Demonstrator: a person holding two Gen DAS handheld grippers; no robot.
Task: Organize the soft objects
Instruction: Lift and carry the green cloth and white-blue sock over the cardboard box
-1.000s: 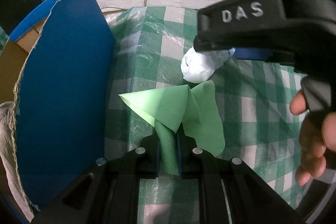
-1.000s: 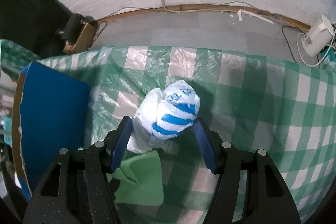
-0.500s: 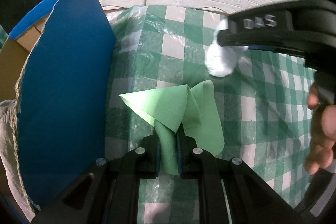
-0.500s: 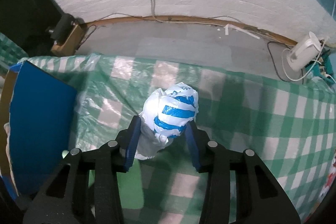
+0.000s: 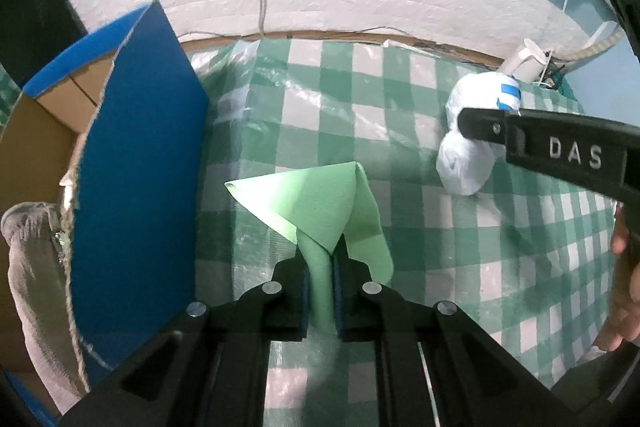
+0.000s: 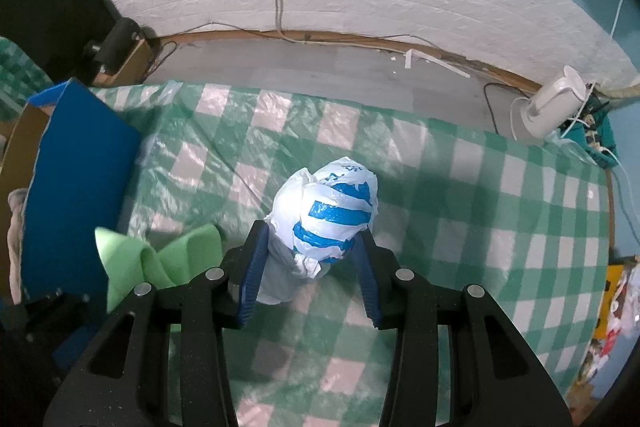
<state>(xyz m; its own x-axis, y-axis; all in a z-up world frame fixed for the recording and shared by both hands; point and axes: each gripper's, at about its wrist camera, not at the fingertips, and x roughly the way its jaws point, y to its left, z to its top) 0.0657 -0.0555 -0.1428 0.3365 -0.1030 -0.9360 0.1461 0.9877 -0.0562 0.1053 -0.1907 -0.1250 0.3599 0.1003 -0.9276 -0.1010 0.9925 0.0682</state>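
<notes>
Green cloth (image 5: 320, 211) is pinched in the left gripper (image 5: 320, 269), whose jaws press together on its fold above the checked worktop (image 5: 400, 115), beside the blue box flap (image 5: 136, 163). Right gripper (image 6: 310, 259) jaws, having just closed in, clamp the white-and-blue plastic bundle (image 6: 328, 211), farther right.

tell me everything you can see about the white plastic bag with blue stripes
The white plastic bag is a crumpled, balled-up bundle of thin glossy film with blue stripes and some blue print on top. The right gripper is shut on its lower, twisted part. In the left wrist view the bag seems lifted above the green checked tablecloth, right of the green cloth.
</notes>
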